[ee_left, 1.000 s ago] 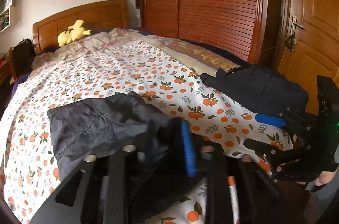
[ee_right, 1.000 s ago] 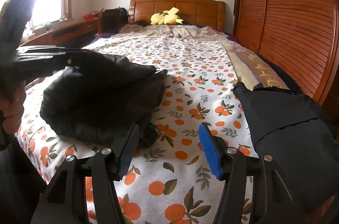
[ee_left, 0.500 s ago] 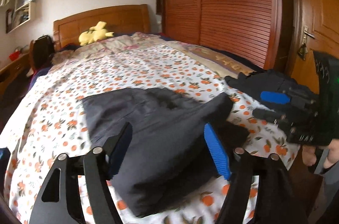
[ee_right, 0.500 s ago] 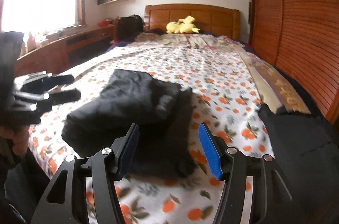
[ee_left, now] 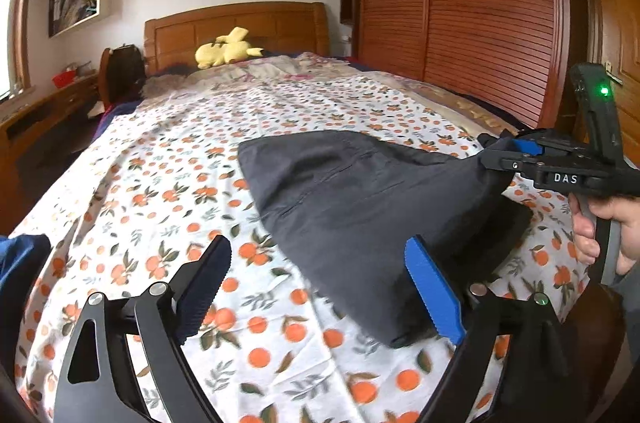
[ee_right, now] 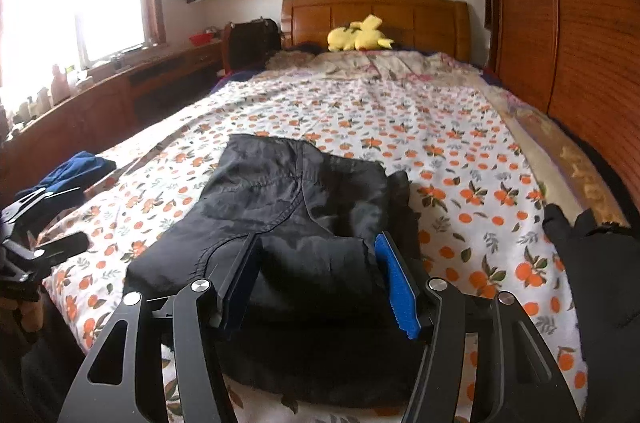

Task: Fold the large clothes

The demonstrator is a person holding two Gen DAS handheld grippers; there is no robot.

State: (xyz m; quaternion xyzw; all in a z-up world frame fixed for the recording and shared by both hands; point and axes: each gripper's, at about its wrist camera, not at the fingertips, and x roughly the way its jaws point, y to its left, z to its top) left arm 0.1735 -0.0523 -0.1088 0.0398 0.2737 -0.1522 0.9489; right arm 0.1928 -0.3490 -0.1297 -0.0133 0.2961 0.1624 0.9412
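Dark grey folded trousers [ee_right: 296,223] lie on the orange-print bedspread [ee_right: 400,127] near the foot of the bed. My right gripper [ee_right: 318,283] straddles their near end, its jaws partly closed with a bunched fold between them; in the left wrist view [ee_left: 508,159] its tips hold the trousers' [ee_left: 360,207] right edge lifted. My left gripper [ee_left: 320,291] is open and empty, low over the bedspread [ee_left: 160,183], with its blue finger beside the trousers' near corner.
Another black garment [ee_right: 592,263] lies at the bed's right edge. A blue garment [ee_right: 80,167] lies at the left edge. A yellow plush toy [ee_right: 358,33] sits by the wooden headboard [ee_right: 372,11]. A wooden wardrobe [ee_left: 480,15] runs along the right, a desk [ee_right: 120,79] along the left.
My left gripper let go of the trousers, opened and drew back to the left. My right gripper moved onto the trousers' near end and narrowed around a fold.
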